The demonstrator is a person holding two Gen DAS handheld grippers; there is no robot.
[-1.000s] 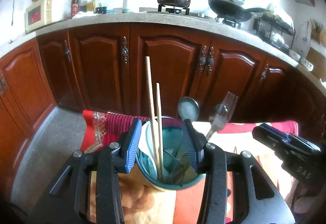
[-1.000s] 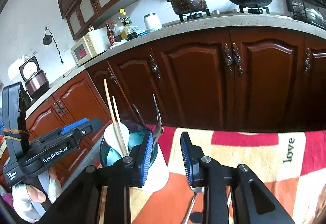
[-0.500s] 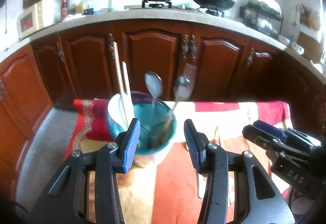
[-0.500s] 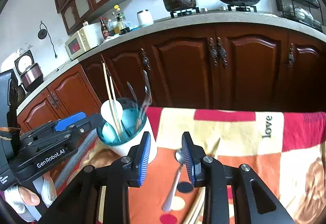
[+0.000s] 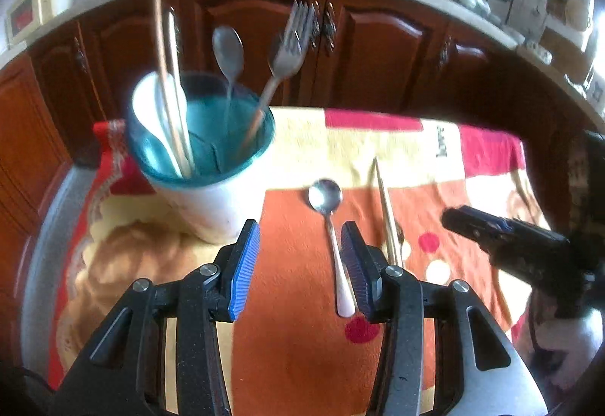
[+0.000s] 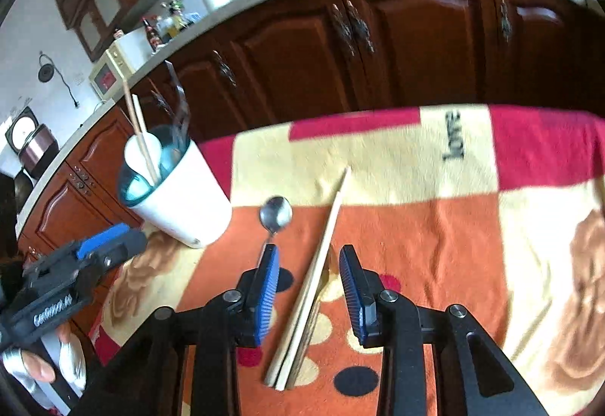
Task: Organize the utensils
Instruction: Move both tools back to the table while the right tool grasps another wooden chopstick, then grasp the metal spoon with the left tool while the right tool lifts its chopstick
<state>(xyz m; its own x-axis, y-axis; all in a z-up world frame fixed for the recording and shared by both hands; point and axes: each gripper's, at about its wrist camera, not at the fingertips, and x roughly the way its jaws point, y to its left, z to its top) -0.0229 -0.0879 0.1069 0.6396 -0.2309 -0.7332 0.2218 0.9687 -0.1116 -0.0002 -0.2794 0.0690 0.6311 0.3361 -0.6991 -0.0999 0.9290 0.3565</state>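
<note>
Step in hand: collecting loose utensils into the holder cup [image 5: 211, 185], which stands near the far left corner of the blanket-covered worktop [image 6: 435, 227] and already holds chopsticks, a spoon and a fork.
Right gripper [image 6: 308, 297]: jaws apart, empty, straddling the loose chopsticks [image 6: 314, 287] mid-worktop.
Left gripper [image 5: 298, 266]: jaws apart, empty, above the loose spoon [image 5: 332, 238], just right of the cup.
Next move, judged: lower and close on the thin sticks; they lie flat on soft cloth, so a low pinch is needed.
Hard to make out: whether a further utensil lies beneath the chopsticks; cup contents are motion-blurred; the near worktop edge is hidden by the grippers.
</note>
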